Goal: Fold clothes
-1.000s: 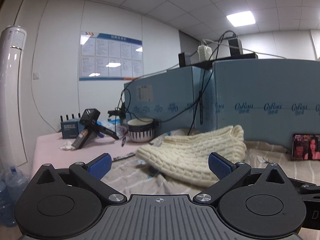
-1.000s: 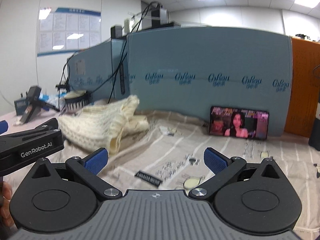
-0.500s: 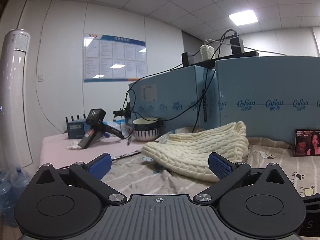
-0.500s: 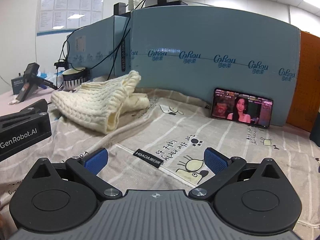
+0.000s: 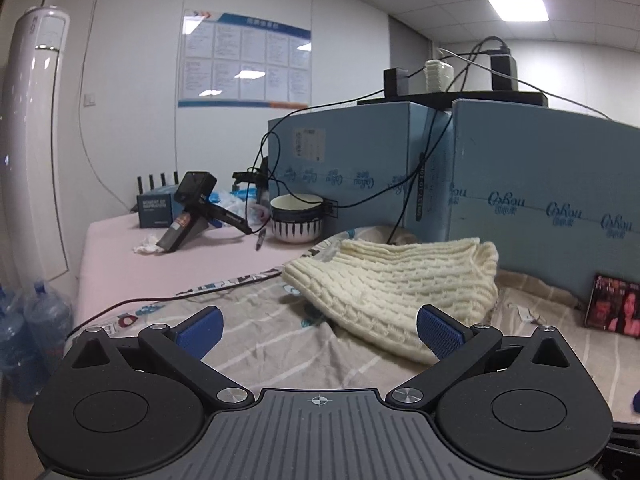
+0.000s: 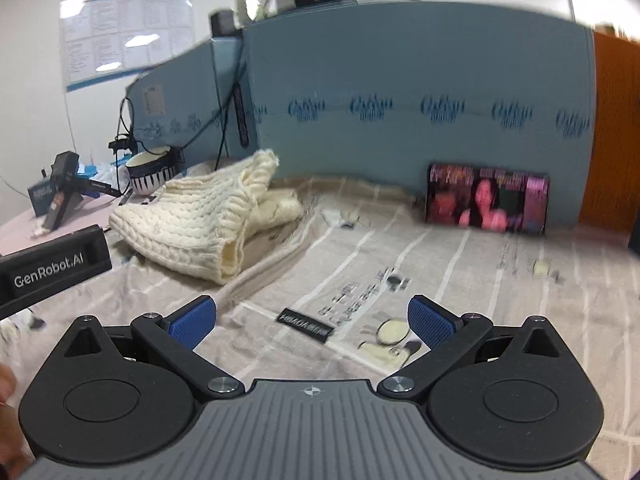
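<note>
Your sweater (image 5: 400, 284) lies in a cream, cable-knit heap on the striped sheet (image 5: 260, 336), bunched rather than flat. From your left wrist camera it sits at about 1 o'clock, just beyond the blue pads (image 5: 438, 332); from your right it is at 10 o'clock (image 6: 208, 220), with a folded edge turned toward you.

Your left gripper (image 5: 320, 330) is spread wide with nothing between its fingers, hovering above the sheet short of the knit. Your right gripper (image 6: 310, 320) is likewise released and holds nothing, over the printed sheet (image 6: 460, 272) and a small black label (image 6: 306, 325). The side of your left tool shows at 9 o'clock in the right view (image 6: 52, 268).

Behind the sweater stands a blue panel (image 5: 540, 184) with cables draped down it. A phone (image 6: 486, 200) with a lit screen leans against that panel at 1 o'clock in the right view, at 3 o'clock in the left. At 11 o'clock in the left view a striped bowl (image 5: 297, 218) sits on the pink table (image 5: 132, 272), with a black handheld device (image 5: 192, 210) and a small blue box (image 5: 156, 208) further left. Water bottles (image 5: 36, 328) stand at 9 o'clock, below the table edge. The right view is motion-blurred.
</note>
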Demonstrator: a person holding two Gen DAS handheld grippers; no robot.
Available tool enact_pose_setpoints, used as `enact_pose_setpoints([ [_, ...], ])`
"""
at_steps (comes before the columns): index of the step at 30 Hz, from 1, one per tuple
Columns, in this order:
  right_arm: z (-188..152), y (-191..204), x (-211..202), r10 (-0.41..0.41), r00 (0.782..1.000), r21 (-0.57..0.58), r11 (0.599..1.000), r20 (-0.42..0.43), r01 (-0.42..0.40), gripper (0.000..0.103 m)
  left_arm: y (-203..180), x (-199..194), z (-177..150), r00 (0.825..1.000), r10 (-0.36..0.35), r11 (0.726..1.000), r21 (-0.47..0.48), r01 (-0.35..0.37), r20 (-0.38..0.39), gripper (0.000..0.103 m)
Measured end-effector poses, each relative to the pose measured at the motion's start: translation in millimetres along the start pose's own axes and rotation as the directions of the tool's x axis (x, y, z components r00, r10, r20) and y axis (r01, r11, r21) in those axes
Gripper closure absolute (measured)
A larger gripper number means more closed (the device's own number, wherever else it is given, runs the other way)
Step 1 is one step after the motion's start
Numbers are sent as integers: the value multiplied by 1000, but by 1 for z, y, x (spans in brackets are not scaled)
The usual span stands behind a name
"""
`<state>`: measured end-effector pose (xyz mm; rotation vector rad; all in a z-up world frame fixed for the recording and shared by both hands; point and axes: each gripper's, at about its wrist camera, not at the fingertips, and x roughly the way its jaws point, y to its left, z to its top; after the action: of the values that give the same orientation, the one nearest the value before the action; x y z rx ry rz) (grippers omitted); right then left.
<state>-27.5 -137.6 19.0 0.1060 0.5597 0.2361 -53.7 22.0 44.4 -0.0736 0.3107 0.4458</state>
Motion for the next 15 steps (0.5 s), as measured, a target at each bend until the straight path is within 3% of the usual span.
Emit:
enact_pose_setpoints([
  [3, 31, 5, 8, 37, 996, 11, 999, -82, -36, 0, 3, 6, 19, 999, 46, 998, -42, -46, -18, 0],
  [7, 68, 13, 13, 26, 999, -32, 999, -39, -27, 0, 11, 25, 37, 993, 98, 991, -88, -104, -70, 0],
  [10, 78, 4, 23, 88, 994, 17, 996, -63, -87, 0, 10, 36, 40, 990, 99, 987, -116, -111, -102, 0],
  [15, 76, -13, 40, 68, 994, 19, 998, -86, -66, 0, -7, 54, 34, 988, 80, 984, -148, -99, -128, 0],
])
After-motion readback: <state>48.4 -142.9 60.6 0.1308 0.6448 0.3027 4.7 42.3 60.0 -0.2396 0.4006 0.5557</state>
